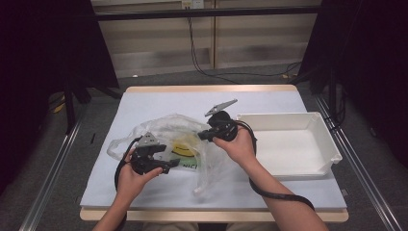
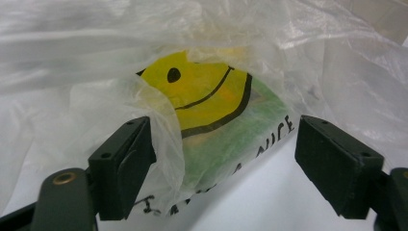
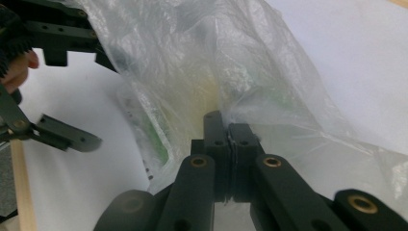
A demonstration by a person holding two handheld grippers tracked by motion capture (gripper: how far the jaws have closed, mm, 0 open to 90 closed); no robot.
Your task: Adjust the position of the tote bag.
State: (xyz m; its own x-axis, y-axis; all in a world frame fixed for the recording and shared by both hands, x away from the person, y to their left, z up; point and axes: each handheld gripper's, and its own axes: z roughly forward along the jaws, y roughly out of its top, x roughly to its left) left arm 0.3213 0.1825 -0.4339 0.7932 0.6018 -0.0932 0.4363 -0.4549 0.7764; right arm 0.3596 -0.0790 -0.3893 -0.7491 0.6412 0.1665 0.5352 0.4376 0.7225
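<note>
The right gripper [image 3: 229,139] has its jaws pressed together on a fold of the clear plastic bag [image 1: 166,127], the film bunching just ahead of the tips and rising away beyond them. The left gripper [image 2: 226,159] stands with its jaws wide apart, one on each side of the bag's printed face, where a yellow smiley print [image 2: 202,94] sits straight ahead between them; a flap of film drapes over the inner side of its left jaw. The bag lies on the white table cover [image 1: 144,103], between the two grippers, and the white bin [image 1: 332,144] sits off to the right gripper's outer side.

The main risk, as I judge it, is the thin film. If the right gripper pulls while pinching so narrow a fold, the plastic may stretch, tear or slip free. The left gripper could close on one layer only, or on both (which would hold the mouth closed rather than spread it). Whether anything lies inside the bag is hard to tell through the wrinkles.
</note>
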